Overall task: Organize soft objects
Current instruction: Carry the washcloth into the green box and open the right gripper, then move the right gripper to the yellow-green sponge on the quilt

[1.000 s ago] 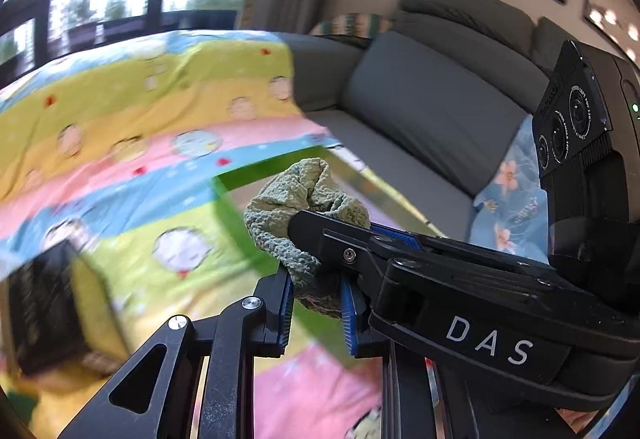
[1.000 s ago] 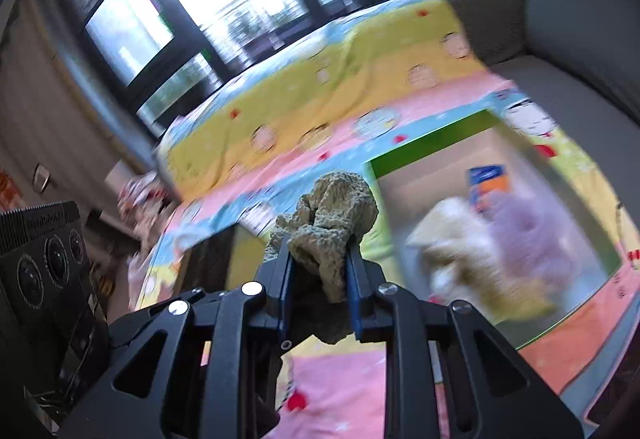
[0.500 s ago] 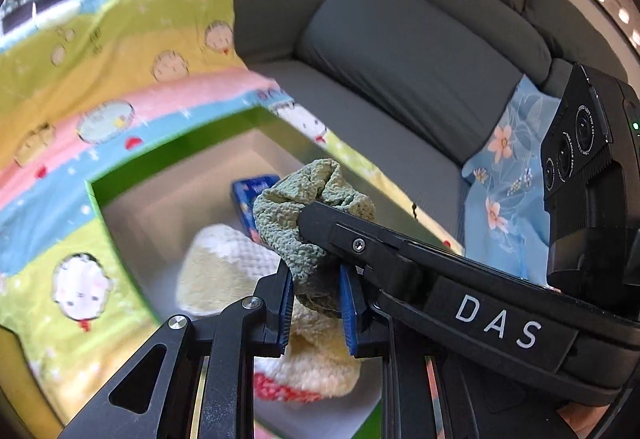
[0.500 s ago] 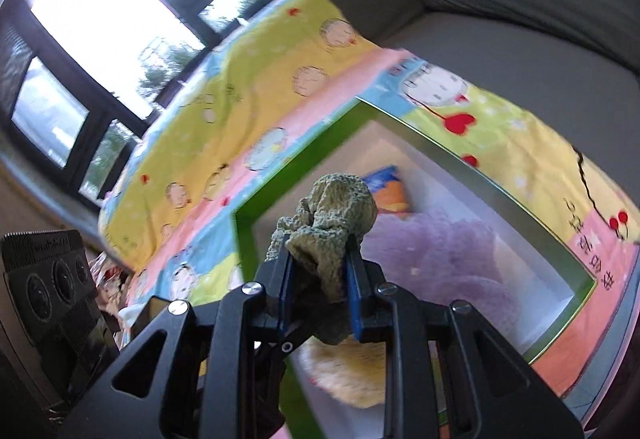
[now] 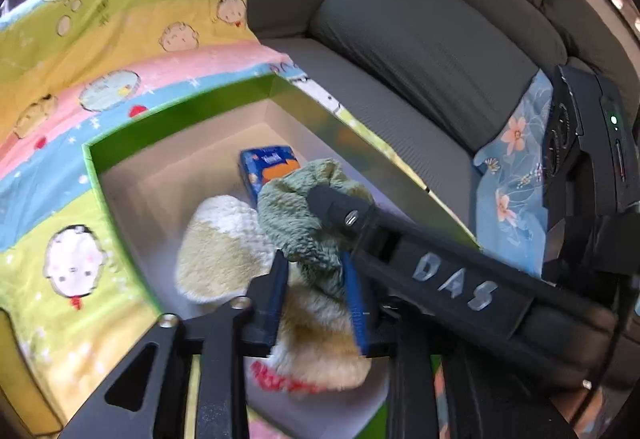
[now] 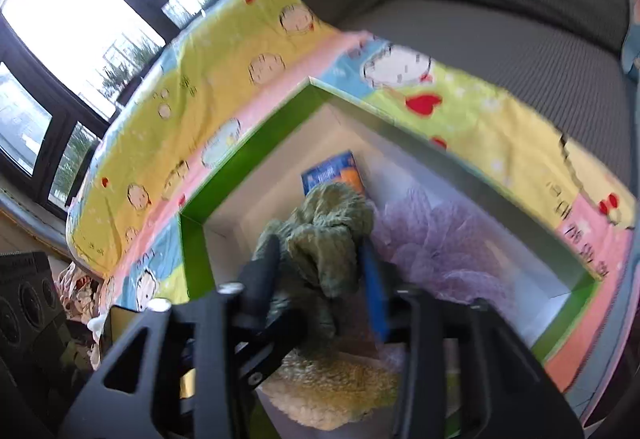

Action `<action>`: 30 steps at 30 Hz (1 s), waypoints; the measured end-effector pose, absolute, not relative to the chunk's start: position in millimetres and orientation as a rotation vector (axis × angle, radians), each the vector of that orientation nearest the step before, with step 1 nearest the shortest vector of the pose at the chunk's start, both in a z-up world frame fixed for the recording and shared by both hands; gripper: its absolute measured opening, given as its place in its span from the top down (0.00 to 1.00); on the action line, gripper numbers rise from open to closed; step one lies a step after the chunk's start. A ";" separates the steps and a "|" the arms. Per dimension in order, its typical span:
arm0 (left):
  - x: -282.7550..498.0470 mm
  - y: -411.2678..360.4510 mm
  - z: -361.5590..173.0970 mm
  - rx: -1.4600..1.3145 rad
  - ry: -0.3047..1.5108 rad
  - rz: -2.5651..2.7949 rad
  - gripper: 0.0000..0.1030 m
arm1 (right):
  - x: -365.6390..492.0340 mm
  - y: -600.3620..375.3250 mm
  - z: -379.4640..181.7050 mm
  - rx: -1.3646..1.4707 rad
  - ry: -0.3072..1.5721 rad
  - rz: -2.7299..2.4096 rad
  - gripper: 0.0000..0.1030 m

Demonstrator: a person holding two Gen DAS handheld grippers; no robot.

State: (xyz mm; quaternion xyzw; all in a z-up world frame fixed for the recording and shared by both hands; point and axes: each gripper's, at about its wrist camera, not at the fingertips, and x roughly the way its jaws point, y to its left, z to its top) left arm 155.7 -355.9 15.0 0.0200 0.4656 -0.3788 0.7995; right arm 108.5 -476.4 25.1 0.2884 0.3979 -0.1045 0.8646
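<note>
Box: green-rimmed open cardboard box (image 5: pixel 276 87) already holds cream fluffy plush (image 5: pixel 216 251), lilac mesh puff (image 6: pixel 440 247).
Grippers: left gripper (image 5: pixel 316 291), right gripper (image 6: pixel 320 271) opening around green knitted cloth (image 5: pixel 296 215) above it.
Left: release.

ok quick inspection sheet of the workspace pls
surface: cartoon-print blanket spread over a grey sofa
job's things: green cloth over the open green box; inside lie a cream plush, a purple puff and a blue packet
clutter: floral cloth on the sofa
grippers: left tongs and right tongs both opening, the cloth between each pair
cables: nothing seen
surroundings: windows behind
</note>
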 end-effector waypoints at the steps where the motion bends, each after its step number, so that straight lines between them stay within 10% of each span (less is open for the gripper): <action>1: 152.5 -348.5 22.0 0.038 0.979 -0.804 0.54 | 103.8 -475.2 33.3 0.585 0.802 -0.232 0.41; 4: 143.7 -320.2 41.3 -0.003 0.933 -0.756 0.21 | 91.8 -472.0 51.0 0.562 0.741 -0.237 0.23; 16: 91.6 -138.6 80.7 -0.141 0.822 -0.408 0.19 | 55.0 -406.3 109.6 0.458 0.649 -0.038 0.07; 30: 19.1 104.9 2.2 -0.499 0.864 0.171 0.19 | 83.6 -171.9 96.4 0.310 0.934 0.641 0.18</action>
